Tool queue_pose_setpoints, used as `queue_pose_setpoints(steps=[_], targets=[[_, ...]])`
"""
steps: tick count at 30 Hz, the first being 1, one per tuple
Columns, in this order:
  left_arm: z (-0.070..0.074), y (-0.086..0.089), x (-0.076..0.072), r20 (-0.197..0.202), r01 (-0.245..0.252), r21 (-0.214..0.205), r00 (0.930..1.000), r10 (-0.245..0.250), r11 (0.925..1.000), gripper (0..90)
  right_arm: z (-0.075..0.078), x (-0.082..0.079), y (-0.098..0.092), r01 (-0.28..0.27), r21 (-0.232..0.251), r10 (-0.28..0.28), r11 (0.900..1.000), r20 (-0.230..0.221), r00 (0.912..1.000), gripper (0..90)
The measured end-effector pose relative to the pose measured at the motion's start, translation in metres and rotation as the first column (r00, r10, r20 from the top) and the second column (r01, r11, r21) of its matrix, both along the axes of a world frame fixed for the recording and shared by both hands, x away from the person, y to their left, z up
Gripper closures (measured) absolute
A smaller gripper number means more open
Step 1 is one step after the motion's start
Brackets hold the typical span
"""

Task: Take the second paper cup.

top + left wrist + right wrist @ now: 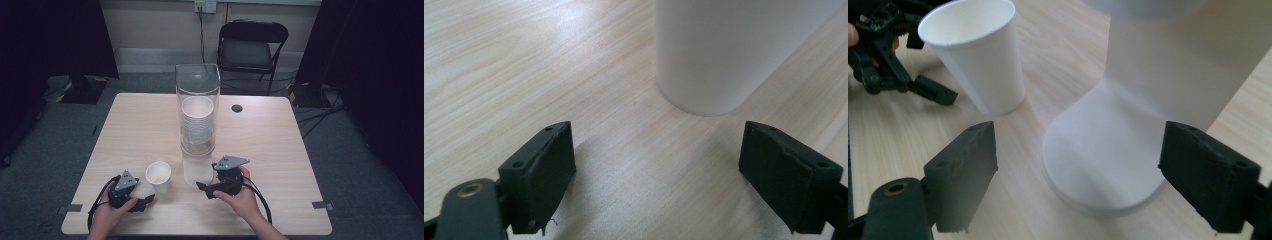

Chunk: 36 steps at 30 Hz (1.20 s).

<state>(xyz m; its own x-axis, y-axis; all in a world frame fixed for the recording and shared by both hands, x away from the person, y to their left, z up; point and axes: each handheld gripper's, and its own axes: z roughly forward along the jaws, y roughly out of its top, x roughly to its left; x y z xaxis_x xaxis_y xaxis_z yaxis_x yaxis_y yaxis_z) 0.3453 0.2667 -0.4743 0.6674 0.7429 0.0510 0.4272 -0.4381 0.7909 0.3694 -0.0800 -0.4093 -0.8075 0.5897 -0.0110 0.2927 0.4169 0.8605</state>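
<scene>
A clear cup dispenser stands mid-table on a white base, with a stack of white paper cups inside its tube. One white paper cup stands upright on the table to the dispenser's left; it fills the top of the left gripper view as a white wall. My left gripper rests on the table just short of that cup, open and empty. My right gripper is open at the dispenser's base, the base lying between and beyond its jaws. The single cup shows at upper left there.
The wooden table has a dark round grommet right of the dispenser. A folding chair stands beyond the far edge. Tape marks sit at the near corners. Black curtains flank the room.
</scene>
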Motion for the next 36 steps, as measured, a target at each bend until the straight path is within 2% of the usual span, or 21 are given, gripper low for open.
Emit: queue_pose_setpoints(steps=[1, 4, 8, 10, 13, 15, 17, 20, 21, 23, 24, 30, 36], targets=[[0.000, 0.000, 0.000, 0.000, 0.000, 0.000, 1.0000, 0.000, 1.0000, 14.3, 0.005, 0.002, 0.003, 0.010, 0.010, -0.010, 0.9999, 0.025, 0.9996, 15.6], [0.000, 0.000, 0.000, 0.000, 0.000, 0.001, 1.0000, 0.000, 1.0000, 14.3, 0.011, 0.007, 0.005, 0.039, 0.038, -0.041, 0.9985, 0.048, 0.9980, 15.9], [0.000, 0.000, 0.000, 0.000, 0.000, 0.001, 1.0000, 0.000, 1.0000, 14.3, 0.019, 0.016, 0.008, 0.059, 0.093, -0.065, 0.9940, 0.058, 0.9962, 16.5], [0.000, 0.000, 0.000, 0.002, -0.001, -0.001, 1.0000, 0.001, 1.0000, 14.3, 0.020, 0.018, 0.008, 0.070, 0.103, -0.077, 0.9922, 0.066, 0.9949, 17.2], [0.000, 0.000, 0.000, 0.000, 0.000, 0.000, 1.0000, 0.000, 1.0000, 14.3, 0.028, 0.028, 0.013, 0.067, 0.159, -0.080, 0.9850, 0.073, 0.9941, 21.0], [0.000, 0.000, 0.000, 0.000, 0.000, 0.001, 1.0000, 0.000, 1.0000, 14.3, 0.029, 0.030, 0.015, 0.069, 0.166, -0.082, 0.9837, 0.077, 0.9936, 22.5], [0.000, 0.000, 0.000, 0.000, 0.001, 0.001, 1.0000, -0.001, 1.0000, 14.3, 0.031, 0.034, 0.018, 0.059, 0.181, -0.073, 0.9818, 0.072, 0.9947, 29.8], [0.000, 0.000, 0.000, 0.000, 0.000, 0.000, 1.0000, 0.000, 1.0000, 14.3, 0.029, 0.035, 0.022, 0.061, 0.168, -0.078, 0.9839, 0.099, 0.9920, 34.6], [0.000, 0.000, 0.000, 0.000, 0.001, 0.000, 1.0000, -0.001, 1.0000, 14.3, 0.026, 0.035, 0.021, 0.049, 0.164, -0.071, 0.9853, 0.135, 0.9883, 35.5], [0.000, 0.000, 0.000, 0.000, 0.000, 0.000, 1.0000, 0.000, 1.0000, 14.3, 0.024, 0.036, 0.020, 0.043, 0.176, -0.068, 0.9834, 0.140, 0.9878, 35.7], [0.000, 0.000, 0.000, 0.000, 0.000, 0.001, 1.0000, 0.000, 1.0000, 14.3, 0.021, 0.033, 0.020, 0.042, 0.170, -0.071, 0.9845, 0.170, 0.9829, 36.0], [0.000, 0.000, 0.000, -0.001, 0.000, 0.000, 1.0000, 0.000, 1.0000, 14.2, 0.021, 0.034, 0.019, 0.029, 0.144, -0.055, 0.9892, 0.181, 0.9820, 36.6], [0.000, 0.000, 0.000, -0.001, 0.000, 0.000, 1.0000, 0.000, 1.0000, 14.3, 0.019, 0.034, 0.019, 0.025, 0.145, -0.053, 0.9891, 0.191, 0.9803, 36.7]])
